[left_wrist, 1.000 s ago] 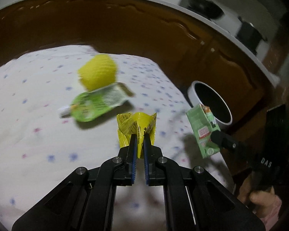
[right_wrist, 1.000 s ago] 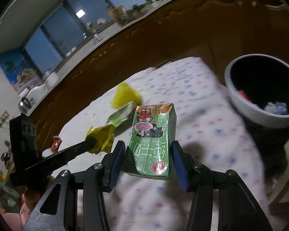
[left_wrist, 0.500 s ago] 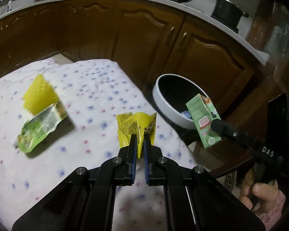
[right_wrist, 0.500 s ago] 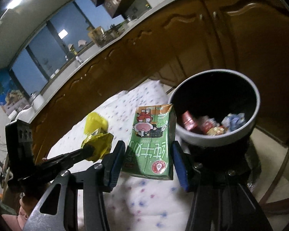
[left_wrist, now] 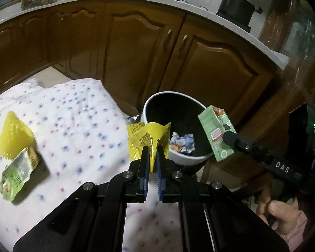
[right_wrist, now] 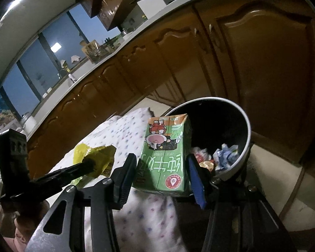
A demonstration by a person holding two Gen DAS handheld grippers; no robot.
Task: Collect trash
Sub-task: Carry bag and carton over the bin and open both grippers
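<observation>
My left gripper (left_wrist: 151, 153) is shut on a crumpled yellow wrapper (left_wrist: 146, 135), held at the near rim of the round white trash bin (left_wrist: 153, 103). My right gripper (right_wrist: 160, 166) is shut on a green milk carton (right_wrist: 166, 155), held upright in front of the bin (right_wrist: 248, 134). In the left wrist view the carton (left_wrist: 215, 134) hangs over the bin's right rim. The yellow wrapper (right_wrist: 96, 161) shows left of the carton in the right wrist view. The bin holds several crumpled scraps (left_wrist: 183, 141).
A table with a white dotted cloth (left_wrist: 79, 130) carries a yellow mesh piece (left_wrist: 14, 138) and a green pouch (left_wrist: 16, 176) at its left. Brown kitchen cabinets (left_wrist: 210, 63) stand behind the bin. A black pot (left_wrist: 236, 7) sits on the counter.
Both grippers have moved right from over the table toward the bin, each keeping its hold. The bin now sits directly ahead of both.
</observation>
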